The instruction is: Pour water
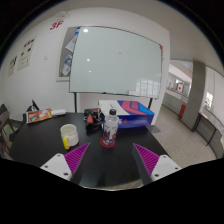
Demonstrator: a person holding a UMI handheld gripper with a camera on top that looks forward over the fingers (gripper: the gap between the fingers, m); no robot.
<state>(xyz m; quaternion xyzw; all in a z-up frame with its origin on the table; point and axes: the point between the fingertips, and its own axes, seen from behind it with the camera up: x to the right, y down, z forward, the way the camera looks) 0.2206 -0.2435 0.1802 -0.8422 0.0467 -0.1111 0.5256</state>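
The claw (110, 160) is spread wide with nothing in its grip, its two fingers showing at the near edge of the counter (40, 145), each with a magenta triangular pad on the inner face and a pale outer shell. Just ahead of the fingers, roughly on the line between them but beyond their tips, stands a clear plastic water bottle (110, 128), upright, with a white cap on top and what looks like a pink or red base or coaster beneath it; it rests on its own and the fingers do not touch it. A little to the side of the bottle stands a short pale yellow cup (68, 135), cylindrical and open at the top, near the bottle but apart from it. As I judge it, the pouring has not begun: the bottle is ungrasped and upright, and whether the cup holds any water cannot be told. What is left seems to be the whole job: closing on the bottle, lifting, tilting it over the cup. The cap appears still in place, which would block pouring. The counter is dark, smooth and slightly glossy. Farther back on it lie a blue and white box (135, 110) and some small colourful items too small to name. Behind all this a large whiteboard (115, 60) with a smooth bright face stands before a pale wall.
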